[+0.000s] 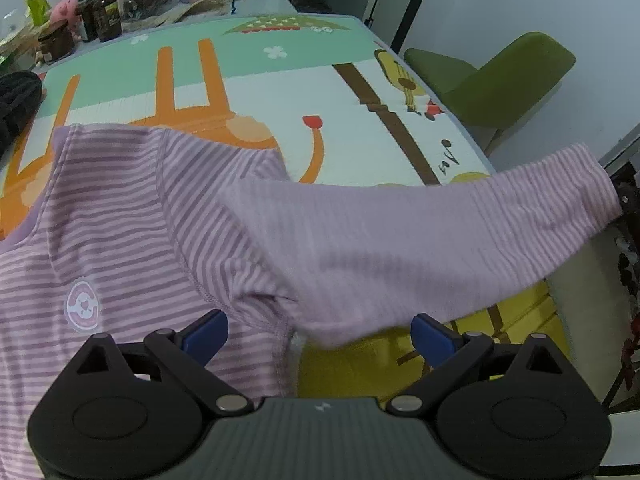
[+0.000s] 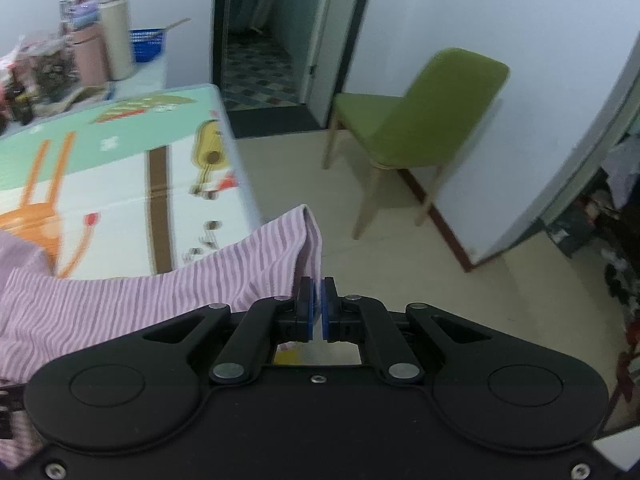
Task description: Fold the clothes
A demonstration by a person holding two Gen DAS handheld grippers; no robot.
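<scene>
Shirt [image 1: 132, 232]: striped, spread on counter [image 1: 360, 92].
Sleeve [image 2: 168, 292]: lifted outward for folding.
Right hand-held gripper [image 2: 318, 304]: clenched on cuff.
Left hand-held gripper [image 1: 318, 334]: released, above armpit.

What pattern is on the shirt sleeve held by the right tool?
Thin pink and purple stripes on the sleeve, clearest in the right wrist view, where the right tool pinches its cuff.

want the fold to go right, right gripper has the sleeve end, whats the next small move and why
Probably swing the right gripper left, carrying the sleeve over the shirt. It is shut on the cuff, and the sleeve hangs stretched out past the table edge, lifted off the surface. The left gripper is open near the armpit and could pin there.
</scene>
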